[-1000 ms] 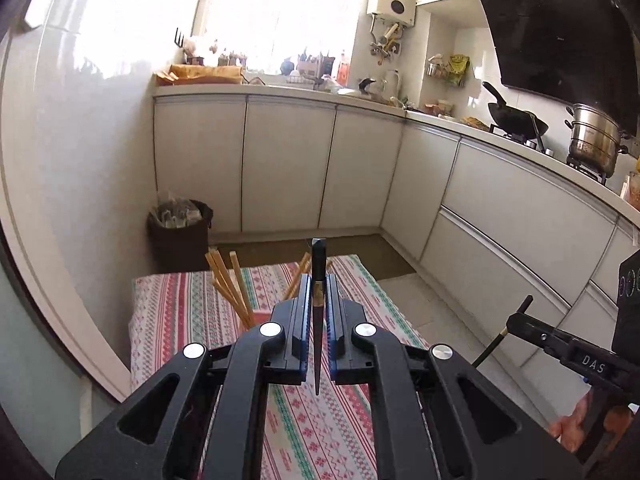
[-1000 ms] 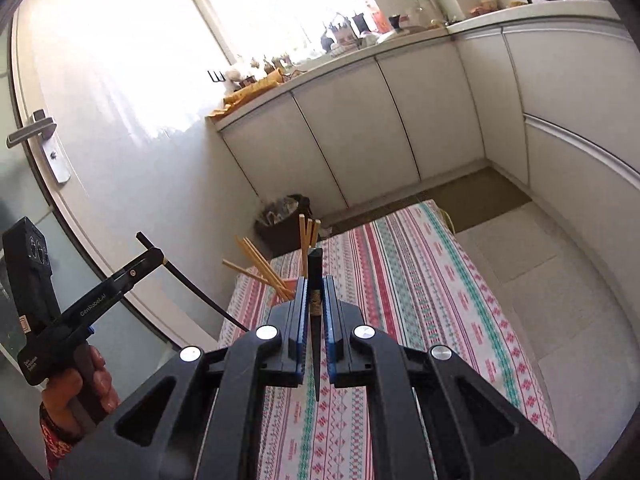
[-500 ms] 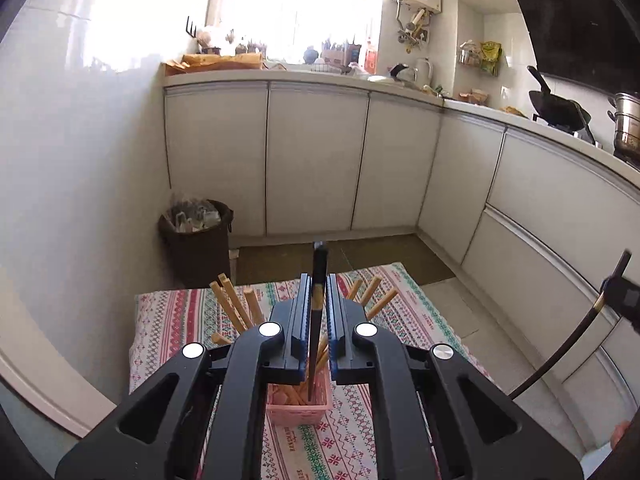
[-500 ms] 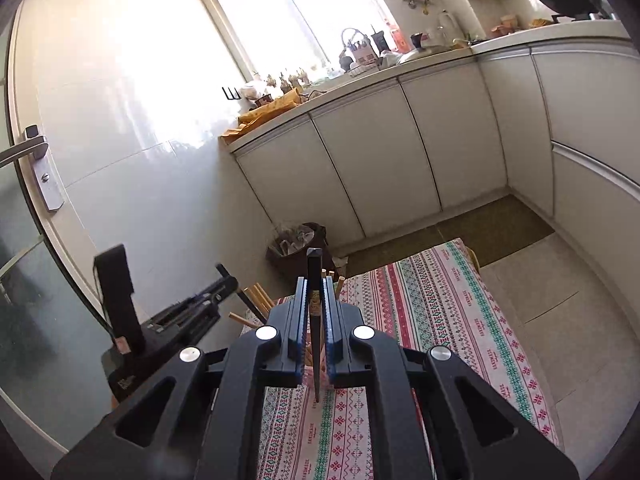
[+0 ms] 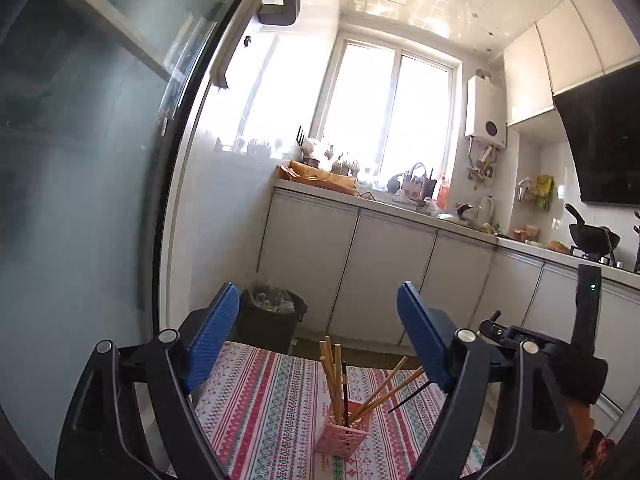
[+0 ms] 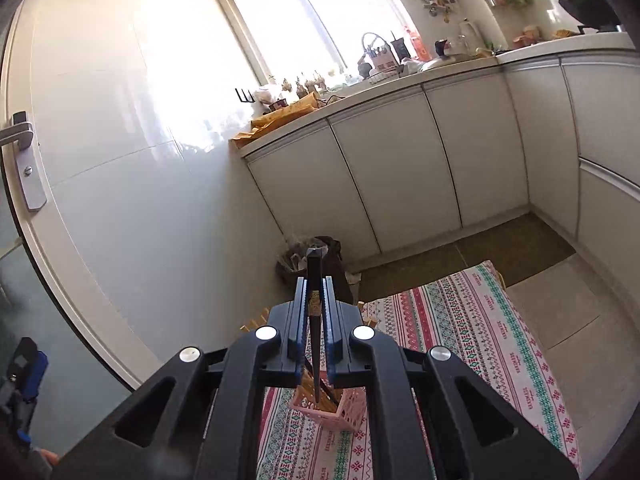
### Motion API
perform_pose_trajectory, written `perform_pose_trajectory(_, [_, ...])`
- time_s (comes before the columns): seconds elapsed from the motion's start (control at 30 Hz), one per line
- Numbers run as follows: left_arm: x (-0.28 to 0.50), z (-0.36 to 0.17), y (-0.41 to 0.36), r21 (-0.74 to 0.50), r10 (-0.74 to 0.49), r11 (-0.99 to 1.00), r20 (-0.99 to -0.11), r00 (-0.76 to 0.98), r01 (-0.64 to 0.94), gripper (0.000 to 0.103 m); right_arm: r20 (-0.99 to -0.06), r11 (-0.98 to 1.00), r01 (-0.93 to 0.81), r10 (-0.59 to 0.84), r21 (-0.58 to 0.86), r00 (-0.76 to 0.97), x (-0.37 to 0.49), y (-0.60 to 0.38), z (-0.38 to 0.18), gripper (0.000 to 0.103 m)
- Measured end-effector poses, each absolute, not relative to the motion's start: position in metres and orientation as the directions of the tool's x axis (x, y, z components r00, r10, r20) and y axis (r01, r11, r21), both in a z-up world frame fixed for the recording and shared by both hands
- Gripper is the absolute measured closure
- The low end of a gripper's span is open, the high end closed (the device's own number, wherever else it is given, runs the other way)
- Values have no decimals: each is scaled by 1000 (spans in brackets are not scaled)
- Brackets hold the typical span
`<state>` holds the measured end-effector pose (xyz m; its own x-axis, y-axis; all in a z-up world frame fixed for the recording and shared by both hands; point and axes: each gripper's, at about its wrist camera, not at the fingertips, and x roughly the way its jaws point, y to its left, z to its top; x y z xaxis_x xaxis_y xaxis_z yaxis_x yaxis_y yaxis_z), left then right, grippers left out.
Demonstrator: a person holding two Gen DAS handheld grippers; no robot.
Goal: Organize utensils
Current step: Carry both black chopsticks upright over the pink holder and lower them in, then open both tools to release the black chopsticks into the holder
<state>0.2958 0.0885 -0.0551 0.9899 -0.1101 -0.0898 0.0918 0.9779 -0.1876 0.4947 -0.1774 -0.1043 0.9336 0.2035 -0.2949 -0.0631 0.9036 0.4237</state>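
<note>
Your right claw (image 6: 314,344) grips a dark chopstick (image 6: 315,320), its tip just over the pink holder (image 6: 344,414). Your left claw (image 5: 320,344) gapes wide, empty. The holder already carries wooden chopsticks (image 5: 332,376); this one looks like the last.
</note>
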Motion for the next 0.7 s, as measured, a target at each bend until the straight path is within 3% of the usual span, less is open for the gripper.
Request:
perform_pose_trajectory(0.13, [297,-54,91,-154,-37,988,-96,995,22,27,-312,912,-62,201,405,928,513,-164,-117,96])
perform_pose_trajectory(0.3, [318,-67,101,-170,-23,985,-194,981,-11,27,-335,931,-58,187,360,923,535,-148,-138,96])
perform_pose_trajectory(0.53, [328,-73,110,-168,32,983,-251,968,-76,23,-368,947,-72,192,314,910,556,-126,-167,93])
perform_pose_trajectory(0.57, [327,-71,111,-172,43,981,-249,968,-88,15,-366,944,-69,192,323,911,554,-127,-166,78])
perform_pose_trajectory(0.6, [325,-68,111,-174,58,979,-243,968,-102,10,-360,943,-59,182,328,915,551,-129,-163,45])
perform_pose_trajectory(0.67, [315,-59,110,-173,81,978,-215,973,-120,7,-326,935,-43,165,351,931,537,-138,-151,24])
perform_pose_trajectory(0.7, [310,-52,108,-164,86,979,-205,975,-121,7,-314,931,-33,155,363,937,526,-144,-143,24])
